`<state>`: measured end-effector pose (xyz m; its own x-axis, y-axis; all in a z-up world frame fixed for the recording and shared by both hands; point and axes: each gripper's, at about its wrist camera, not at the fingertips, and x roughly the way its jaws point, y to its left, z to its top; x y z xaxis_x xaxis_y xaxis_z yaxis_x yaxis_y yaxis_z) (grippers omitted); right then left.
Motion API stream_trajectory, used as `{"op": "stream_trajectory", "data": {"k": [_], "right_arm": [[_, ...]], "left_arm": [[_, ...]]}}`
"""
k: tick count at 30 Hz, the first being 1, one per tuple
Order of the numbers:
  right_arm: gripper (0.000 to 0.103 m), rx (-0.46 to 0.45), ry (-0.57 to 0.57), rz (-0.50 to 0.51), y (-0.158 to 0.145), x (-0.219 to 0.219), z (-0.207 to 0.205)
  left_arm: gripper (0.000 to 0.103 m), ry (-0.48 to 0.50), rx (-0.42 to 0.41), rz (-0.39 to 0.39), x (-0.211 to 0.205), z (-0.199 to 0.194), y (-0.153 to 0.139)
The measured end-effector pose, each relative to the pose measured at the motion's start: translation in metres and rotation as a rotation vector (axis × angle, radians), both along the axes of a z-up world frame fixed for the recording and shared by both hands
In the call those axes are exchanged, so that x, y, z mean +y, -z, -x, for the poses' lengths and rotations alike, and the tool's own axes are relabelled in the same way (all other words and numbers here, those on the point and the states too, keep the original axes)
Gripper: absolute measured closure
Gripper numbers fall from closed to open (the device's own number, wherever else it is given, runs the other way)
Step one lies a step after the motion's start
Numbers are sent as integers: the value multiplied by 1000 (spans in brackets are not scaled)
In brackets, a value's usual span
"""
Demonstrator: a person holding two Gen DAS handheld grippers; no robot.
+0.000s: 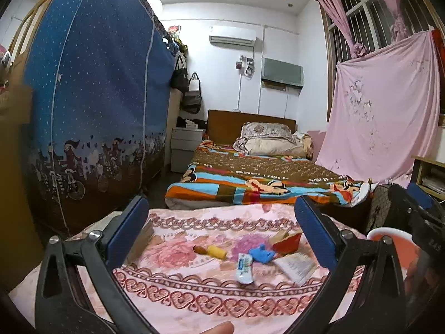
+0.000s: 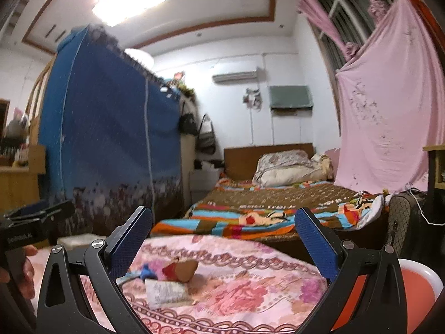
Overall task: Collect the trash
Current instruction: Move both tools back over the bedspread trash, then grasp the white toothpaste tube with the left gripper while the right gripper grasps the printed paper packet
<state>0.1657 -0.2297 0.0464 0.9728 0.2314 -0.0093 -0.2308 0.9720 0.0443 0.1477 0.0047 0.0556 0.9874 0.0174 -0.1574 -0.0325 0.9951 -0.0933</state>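
Several pieces of trash lie on a pink floral cloth (image 1: pixel 194 300): a yellow tube-like piece (image 1: pixel 214 251), a white and blue wrapper (image 1: pixel 244 267), a crumpled blue piece (image 1: pixel 261 253), a red and tan carton (image 1: pixel 286 240) and a white printed packet (image 1: pixel 296 267). My left gripper (image 1: pixel 222 222) is open and empty, held above and short of them. My right gripper (image 2: pixel 222 228) is open and empty, with the carton (image 2: pixel 180 270), the packet (image 2: pixel 167 292) and the blue piece (image 2: pixel 146 274) low between its fingers.
An orange and white bin (image 2: pixel 417 292) stands at the cloth's right edge; it also shows in the left wrist view (image 1: pixel 389 239). A blue fabric wardrobe (image 1: pixel 97 97) stands left. A bed with a colourful blanket (image 1: pixel 250 172) lies beyond. A pink sheet (image 1: pixel 383 105) hangs right.
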Motion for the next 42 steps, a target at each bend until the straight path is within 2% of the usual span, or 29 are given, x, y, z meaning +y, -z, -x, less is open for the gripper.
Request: {"op": "stream_trajectory", "data": {"k": [9,14,17,25,29,33,42], "right_arm": [[0,299,-104,64,20,19,-55],[2,400,-143,107,32,30,-69],[10,448,-171,130,38,36,-74],[28,559,-179,198,52,51,-90],[30,593,-220,215,55,56,-93],[30,627,-242,243,60,64,-96],[30,669,-270,269,66,71,-99]], "left_arm": [[13,49,115,27,3,-17,15],[23,74,211,41,3,-32,24],[35,102,279,60,4,-43,30],[56,183,442,104,5,-65,48],[67,220,498,104,2,-73,55],[71,247,544,89,-4,-77,60],[89,265,630,66,-10,-89,70]]}}
